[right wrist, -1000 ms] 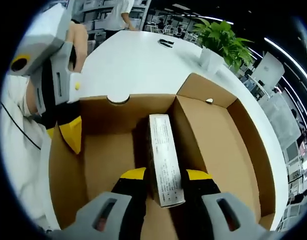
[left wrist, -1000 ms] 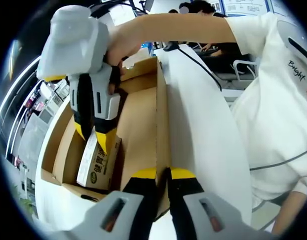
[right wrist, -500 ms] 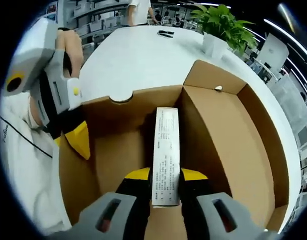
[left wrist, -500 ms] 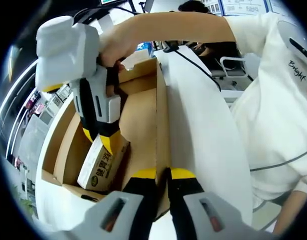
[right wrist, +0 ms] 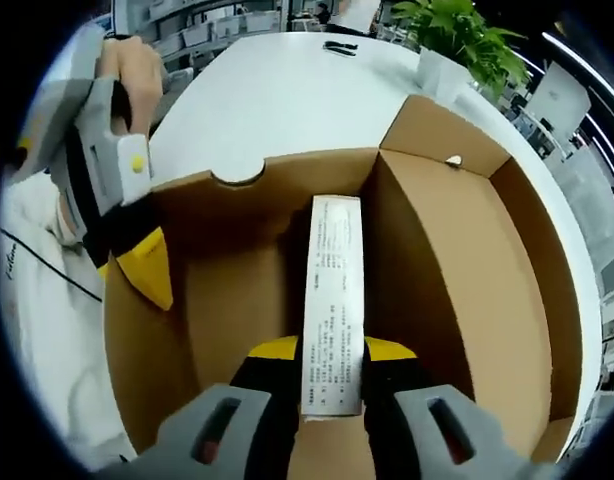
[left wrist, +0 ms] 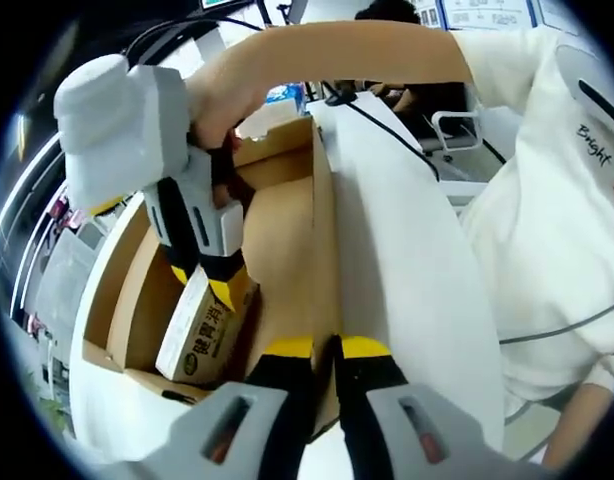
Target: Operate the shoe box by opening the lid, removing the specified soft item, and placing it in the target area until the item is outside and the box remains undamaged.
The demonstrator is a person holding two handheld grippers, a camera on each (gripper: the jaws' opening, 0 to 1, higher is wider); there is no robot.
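An open brown cardboard shoe box [right wrist: 457, 280] lies on a white table [right wrist: 277, 100]. My right gripper [right wrist: 320, 350] is shut on a long white soft pack [right wrist: 333, 290] with printed text, held inside the box beside its inner wall. In the left gripper view the same pack [left wrist: 199, 340] shows green lettering and hangs tilted from the right gripper [left wrist: 205, 283] above the box floor [left wrist: 287, 230]. My left gripper [left wrist: 324, 350] is shut on the box's upright side wall. It shows in the right gripper view as a grey body with a yellow jaw [right wrist: 137, 270] at that wall.
The white table [left wrist: 397, 260] runs along the box's right side, with a black cable [left wrist: 387, 110] across it. A potted plant [right wrist: 457, 30] and a small black object [right wrist: 339, 46] stand far off. A person's white top [left wrist: 547, 220] is close at the right.
The right gripper has risen a little with the pack, whose end has come up off the box floor. The left gripper still holds the wall in the same place.
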